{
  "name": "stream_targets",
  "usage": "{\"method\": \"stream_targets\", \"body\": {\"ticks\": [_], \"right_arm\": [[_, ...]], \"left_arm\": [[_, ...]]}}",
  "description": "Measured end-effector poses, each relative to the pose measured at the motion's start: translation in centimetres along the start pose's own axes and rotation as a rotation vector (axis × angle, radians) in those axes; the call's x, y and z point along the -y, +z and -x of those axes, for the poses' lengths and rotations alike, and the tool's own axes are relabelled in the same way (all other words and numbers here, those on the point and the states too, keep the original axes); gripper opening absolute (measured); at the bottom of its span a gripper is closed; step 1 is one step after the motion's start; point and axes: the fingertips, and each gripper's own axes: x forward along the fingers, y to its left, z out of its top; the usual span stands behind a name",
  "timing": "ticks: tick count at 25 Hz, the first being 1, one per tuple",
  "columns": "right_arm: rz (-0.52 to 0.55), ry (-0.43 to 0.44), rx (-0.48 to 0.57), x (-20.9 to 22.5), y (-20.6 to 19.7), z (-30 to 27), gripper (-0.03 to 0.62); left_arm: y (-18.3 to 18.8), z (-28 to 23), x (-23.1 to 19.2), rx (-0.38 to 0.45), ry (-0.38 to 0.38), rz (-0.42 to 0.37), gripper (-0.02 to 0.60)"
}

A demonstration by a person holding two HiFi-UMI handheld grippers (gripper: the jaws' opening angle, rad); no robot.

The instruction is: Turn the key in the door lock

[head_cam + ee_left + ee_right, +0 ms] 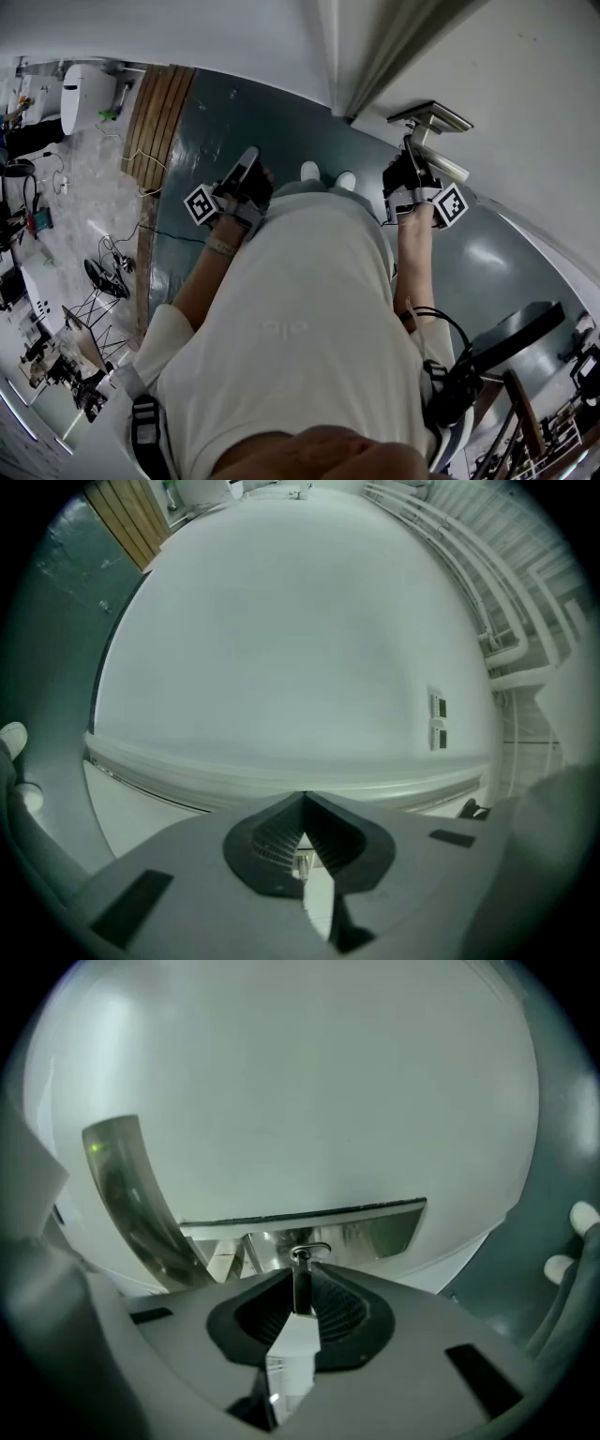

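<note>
So, your right gripper [302, 1277] has its 2 jaws pinched on the key [301, 1296]; it shows as a thin dark upright strip between the pads. Its far end reaches the shiny lock plate [375, 1227] on the white door [281, 1082]; I'd guess it's seated in the keyhole, but the spot where it enters is tucked behind the jaw tips, so can't swear to it.

Makes sense to hold it that way; with the pads flat on the key's 2 faces and the gripper pointing straight at the door, a roll of your wrist should go right into the lock instead of bending the key sideways. The curved metal handle [127, 1194] sits off to one side of the plate, apart from the jaws, so it shouldn't get in your way.

Your left gripper [304, 803] has its jaws pressed together on nothing; it just faces a plain white wall [281, 649]. In the head view it's held out at your left, well apart from the door; seems fair, since this looks like a 1-hand job.
</note>
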Motion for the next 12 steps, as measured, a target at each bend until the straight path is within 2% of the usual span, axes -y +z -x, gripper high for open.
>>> {"method": "stream_targets", "body": {"ticks": [7,12], "right_arm": [[-0.200,0.211,0.036,0.71,0.41,0.11,0.059],[-0.217,0.323,0.050,0.78,0.69,0.01,0.061]], "left_arm": [[0.09,0.34,-0.35,0.005,0.007,0.008,0.008],[0.24,0.45,-0.61,0.016,0.012,0.026,0.008]]}}
